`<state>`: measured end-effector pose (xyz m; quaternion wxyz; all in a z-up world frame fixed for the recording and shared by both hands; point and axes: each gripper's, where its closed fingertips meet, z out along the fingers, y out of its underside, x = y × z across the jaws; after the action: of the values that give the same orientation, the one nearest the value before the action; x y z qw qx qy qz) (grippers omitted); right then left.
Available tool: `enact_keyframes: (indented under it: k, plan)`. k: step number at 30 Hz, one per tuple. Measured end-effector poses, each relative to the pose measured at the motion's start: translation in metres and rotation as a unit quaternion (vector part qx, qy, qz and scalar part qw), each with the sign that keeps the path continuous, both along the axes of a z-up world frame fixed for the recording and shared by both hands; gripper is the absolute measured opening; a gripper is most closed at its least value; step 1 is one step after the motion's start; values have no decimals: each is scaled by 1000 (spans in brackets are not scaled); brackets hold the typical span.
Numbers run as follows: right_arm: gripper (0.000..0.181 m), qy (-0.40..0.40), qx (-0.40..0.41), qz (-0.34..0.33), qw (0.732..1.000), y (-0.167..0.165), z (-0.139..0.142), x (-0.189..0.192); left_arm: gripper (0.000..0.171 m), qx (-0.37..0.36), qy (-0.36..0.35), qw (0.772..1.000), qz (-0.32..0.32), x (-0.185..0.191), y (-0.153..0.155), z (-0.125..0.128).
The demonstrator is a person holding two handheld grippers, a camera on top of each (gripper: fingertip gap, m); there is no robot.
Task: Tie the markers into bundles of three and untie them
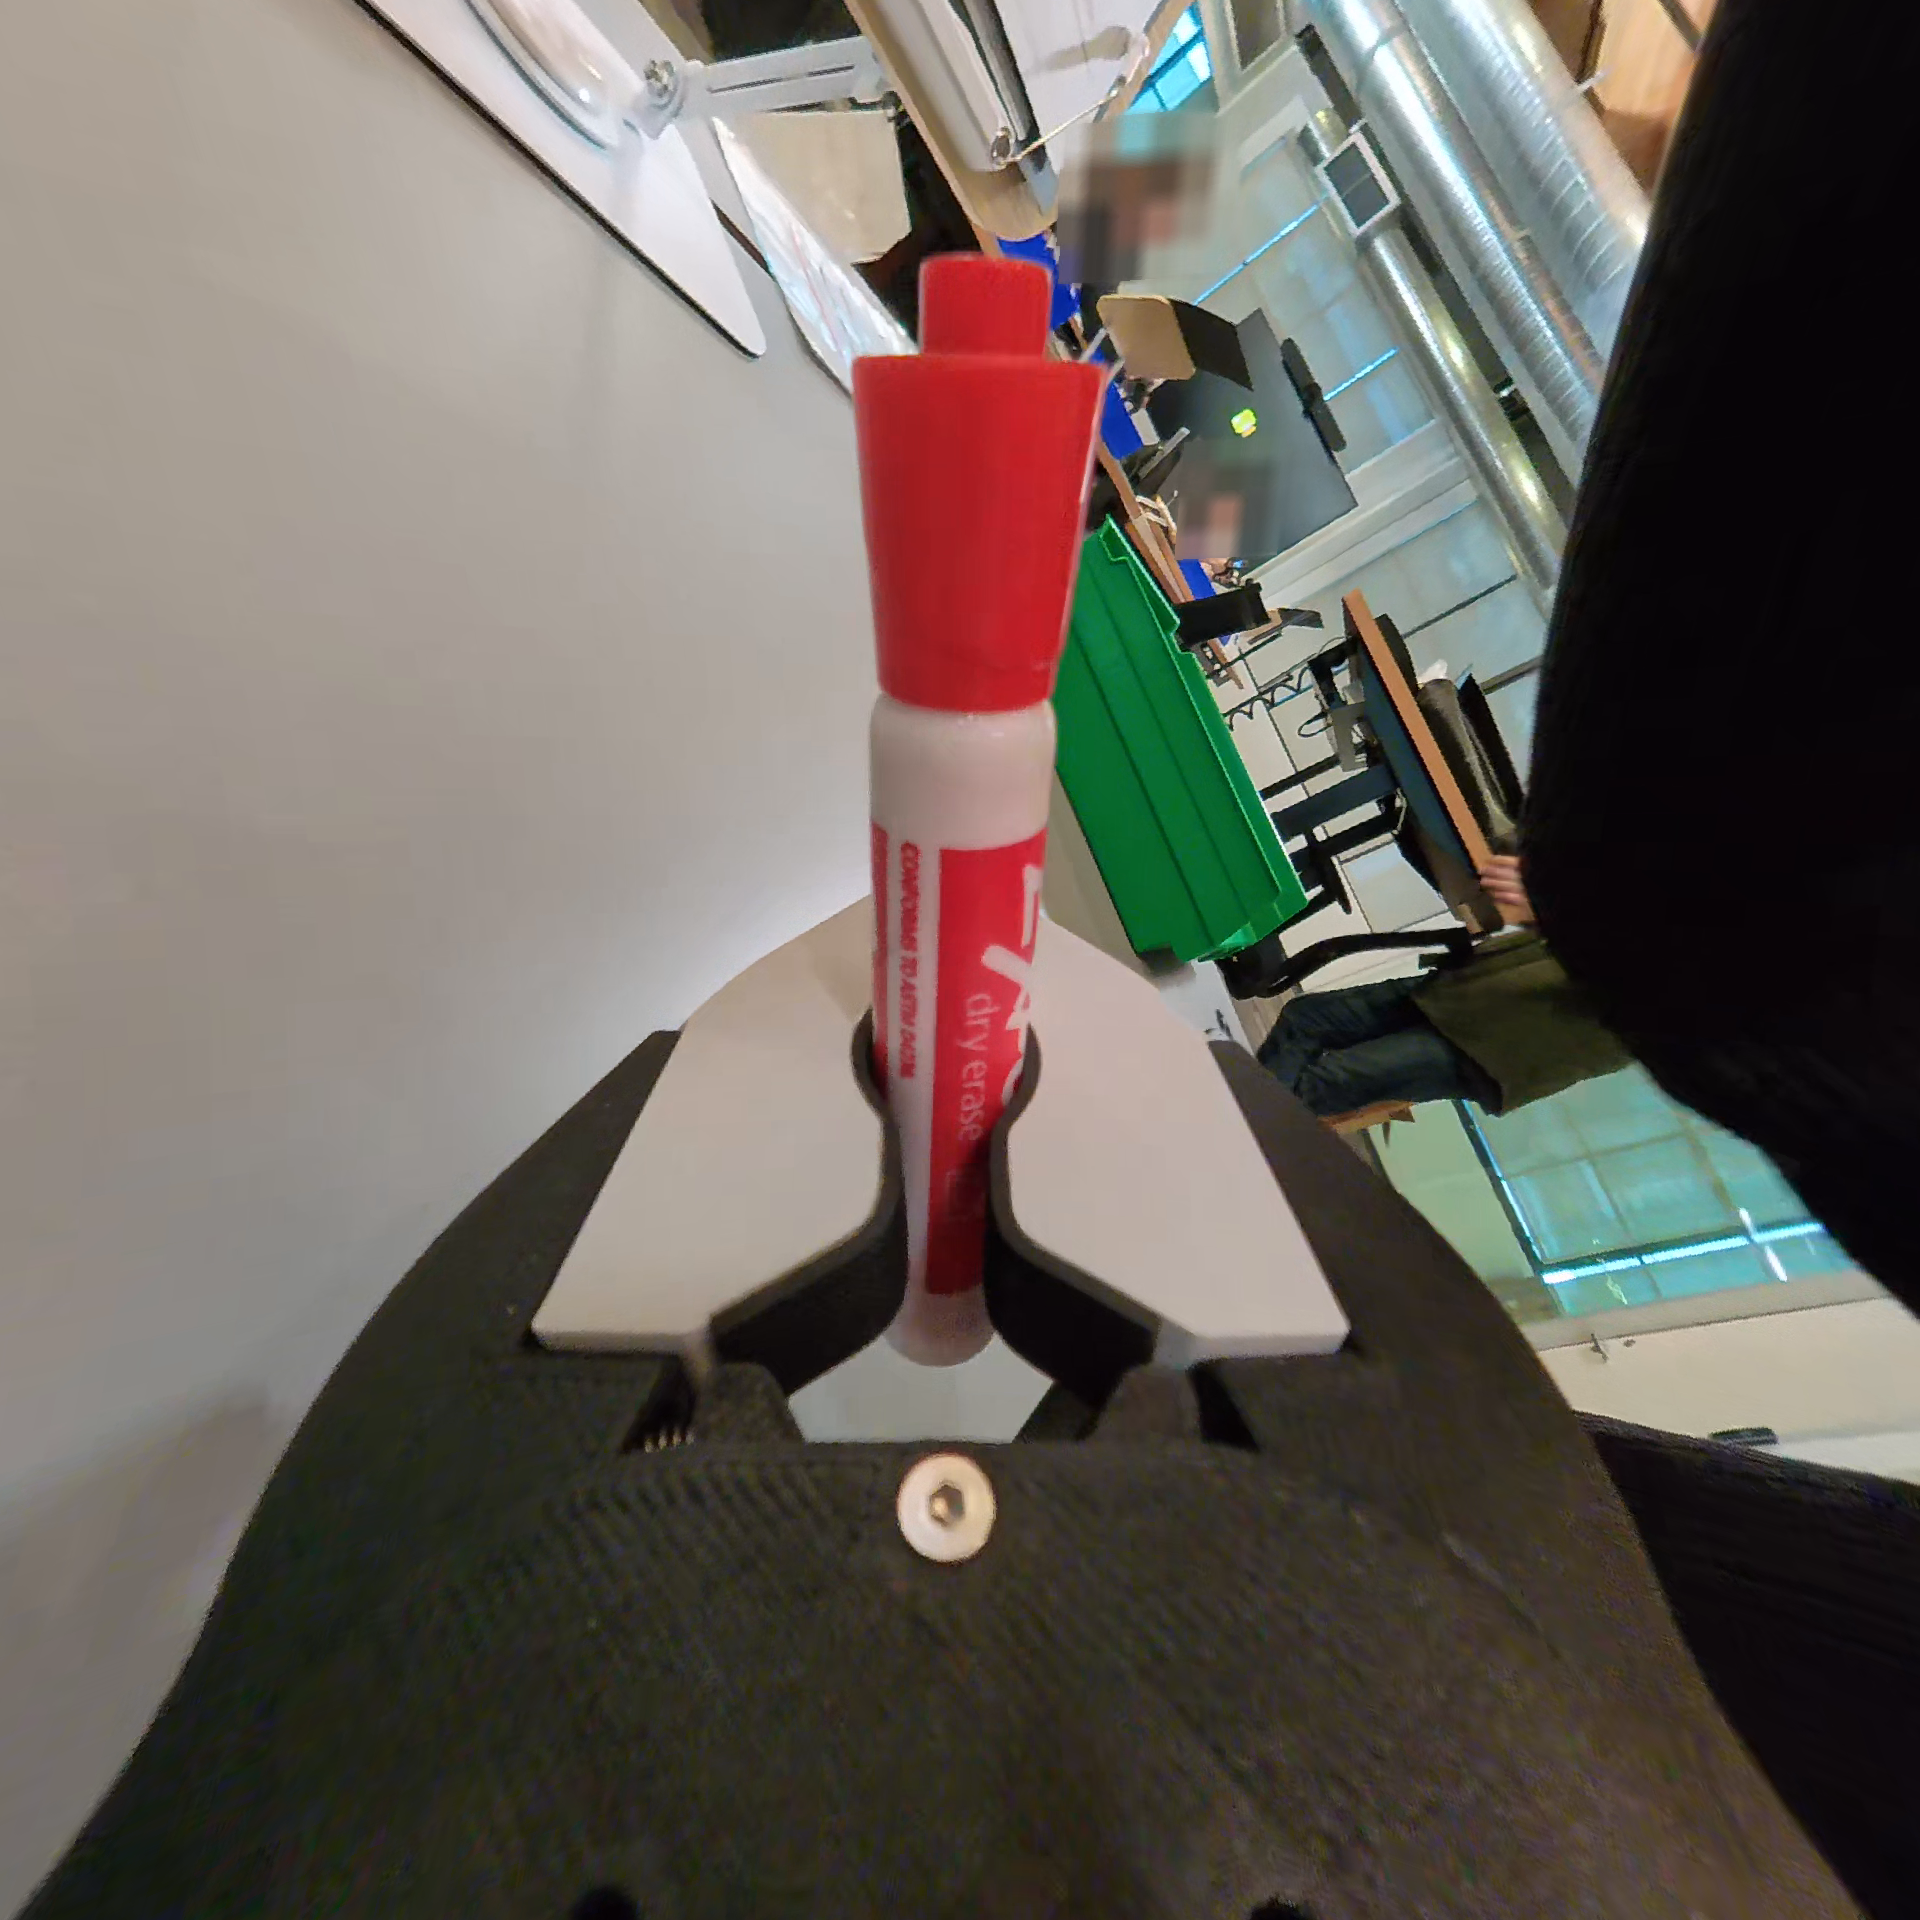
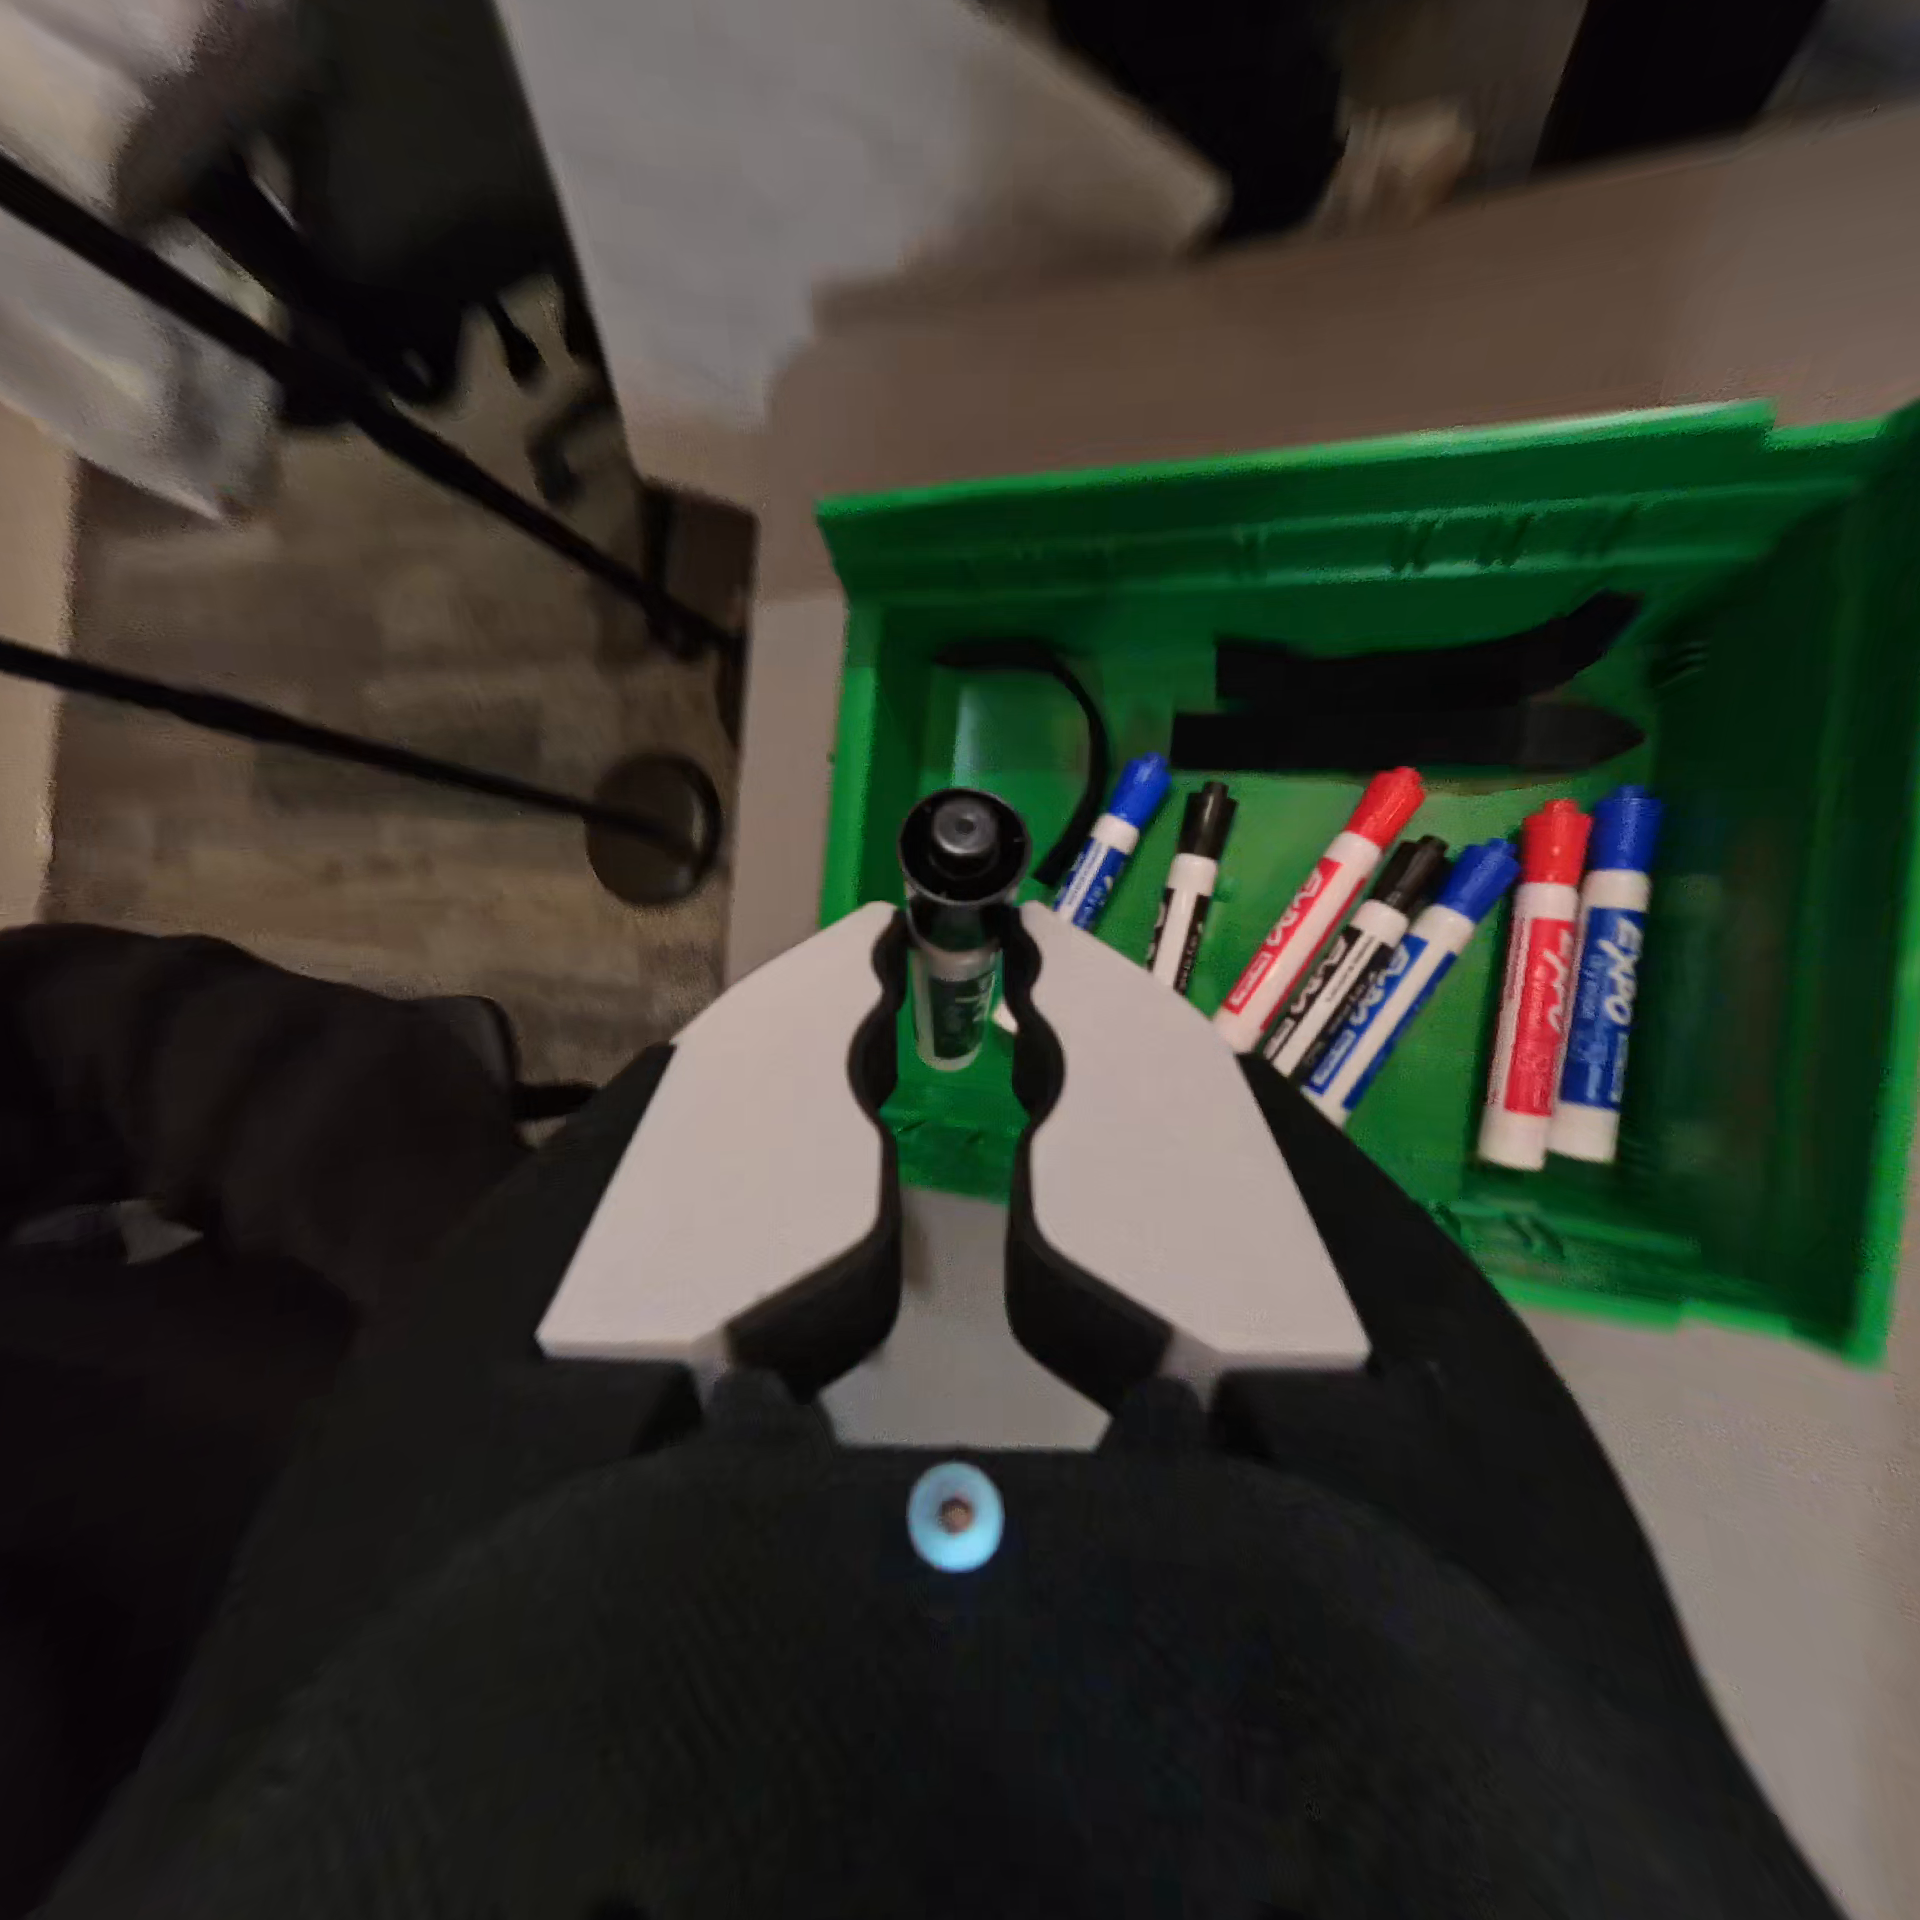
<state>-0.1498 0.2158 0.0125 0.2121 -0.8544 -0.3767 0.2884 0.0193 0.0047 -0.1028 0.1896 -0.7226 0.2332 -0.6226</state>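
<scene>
My left gripper (image 1: 951, 1049) is shut on a red marker (image 1: 961, 790), held lengthwise between the fingers with its red cap pointing away, above a white table (image 1: 364, 623). My right gripper (image 2: 956, 935) is shut on a black-capped marker (image 2: 958, 914), cap toward the camera, near its fingertips. It hangs over the left edge of a green bin (image 2: 1351, 499). In the bin lie several red, blue and black markers (image 2: 1548, 977) and black straps (image 2: 1413, 665). The right wrist view is blurred.
The green bin also shows in the left wrist view (image 1: 1174, 769), at the table's far edge. A person's dark sleeve (image 1: 1766, 623) fills the right of that view. Black chair legs (image 2: 364, 436) and a carpeted floor lie left of the table in the right wrist view. Tip to tip, the grippers are about 30 centimetres apart.
</scene>
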Motion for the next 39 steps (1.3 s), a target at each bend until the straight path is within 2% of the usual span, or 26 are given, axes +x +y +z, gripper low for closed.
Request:
enact_keyframes:
  k: [4, 7, 9, 12, 15, 19, 23, 28, 32, 39]
  plan:
    - [18, 127, 90, -71, 985, -47, 68, 69, 11, -21, -14, 999, -27, 3, -9, 1]
    - [17, 167, 151, -131, 965, -95, 81, 131, 11, -24, -19, 997, -64, 7, -20, 1]
    - [18, 176, 182, -177, 951, -127, 71, 170, 10, -29, -20, 993, -111, 10, -35, 1]
    - [18, 199, 191, -236, 932, -171, 38, 215, 10, -61, -13, 981, -181, 13, -59, -2]
    - [18, 265, 144, -261, 917, -209, -2, 237, 10, -106, -10, 958, -267, 13, -83, -2]
    - [17, 329, 59, -280, 900, -244, -48, 256, 10, -88, 11, 947, -310, 21, -85, -9]
    - [17, 356, 28, -303, 883, -260, -71, 273, 10, -112, 6, 937, -331, 37, -77, -8]
    - [17, 378, -21, -308, 873, -279, -95, 270, 10, -127, 2, 926, -355, 56, -74, -8]
    - [18, 390, -50, -317, 863, -287, -108, 263, 10, -150, -4, 911, -383, 69, -81, -5]
    - [17, 450, -105, -326, 825, -291, -121, 272, 11, -176, 10, 893, -415, 83, -95, -7]
